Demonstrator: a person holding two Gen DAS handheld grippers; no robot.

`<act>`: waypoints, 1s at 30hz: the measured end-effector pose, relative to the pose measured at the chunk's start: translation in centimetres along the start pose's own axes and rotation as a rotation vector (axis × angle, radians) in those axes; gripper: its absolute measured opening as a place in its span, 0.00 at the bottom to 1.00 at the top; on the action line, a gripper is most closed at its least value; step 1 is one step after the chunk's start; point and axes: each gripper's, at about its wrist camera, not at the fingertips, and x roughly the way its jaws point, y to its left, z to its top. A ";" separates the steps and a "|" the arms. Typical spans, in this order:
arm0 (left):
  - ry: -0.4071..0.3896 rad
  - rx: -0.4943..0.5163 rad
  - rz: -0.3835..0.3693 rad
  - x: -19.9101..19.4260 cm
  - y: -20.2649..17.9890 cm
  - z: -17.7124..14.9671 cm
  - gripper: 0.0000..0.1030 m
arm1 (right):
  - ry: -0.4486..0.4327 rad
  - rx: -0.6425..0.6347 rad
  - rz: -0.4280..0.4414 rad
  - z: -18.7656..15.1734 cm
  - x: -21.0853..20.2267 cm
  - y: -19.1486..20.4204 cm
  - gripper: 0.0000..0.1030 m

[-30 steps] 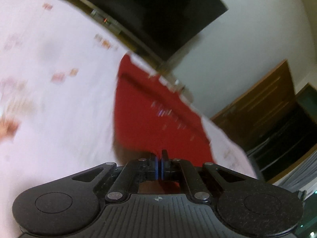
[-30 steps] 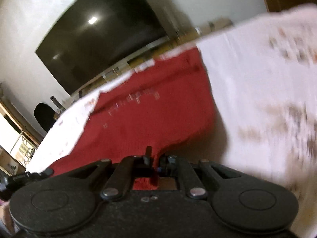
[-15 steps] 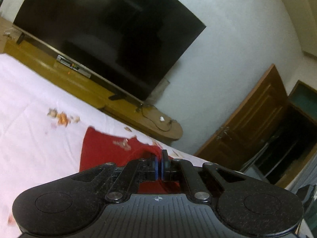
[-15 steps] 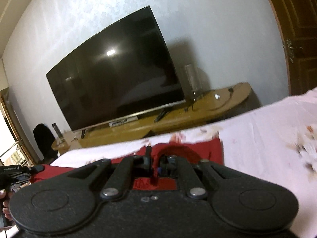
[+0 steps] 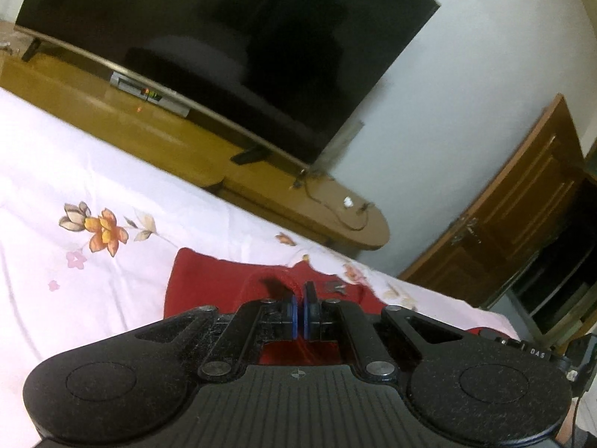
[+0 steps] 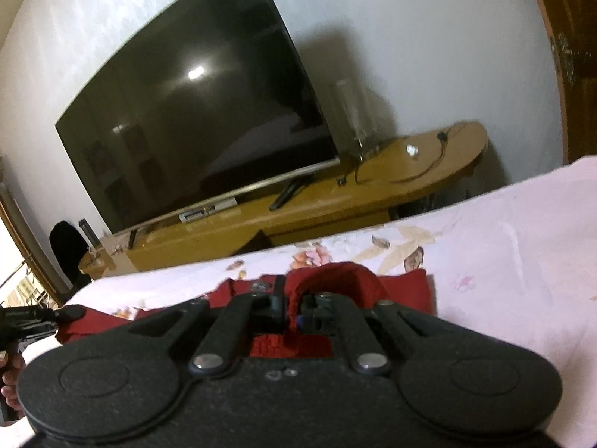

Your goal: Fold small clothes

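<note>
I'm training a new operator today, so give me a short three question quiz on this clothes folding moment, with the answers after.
1. True or false: the left gripper is wide open.
2. What colour is the garment both grippers pinch?
3. The garment lies on: A) a wooden floor B) a floral bedsheet C) a glass table.

Key: 1 false, it is shut on the cloth, as is the right gripper. 2 red. 3 B.

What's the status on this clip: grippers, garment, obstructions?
Left gripper shut on red garment. Right gripper shut on its other edge. Garment partly lifted over floral sheet. Nothing in the way.
</note>
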 end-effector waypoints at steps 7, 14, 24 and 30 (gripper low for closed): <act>0.057 0.002 0.035 5.6 2.1 -0.8 0.03 | 0.056 0.035 -0.026 -2.1 4.0 -2.4 0.05; 0.095 0.014 0.057 9.6 3.3 -1.3 0.03 | 0.073 0.047 -0.068 -2.4 7.4 -4.4 0.16; -0.131 0.066 0.115 7.4 3.1 -2.4 0.83 | -0.121 0.121 -0.052 -2.9 5.1 -6.7 0.67; -0.020 0.159 0.139 8.9 2.7 -1.6 0.75 | -0.038 0.041 -0.066 -2.4 6.7 -5.8 0.57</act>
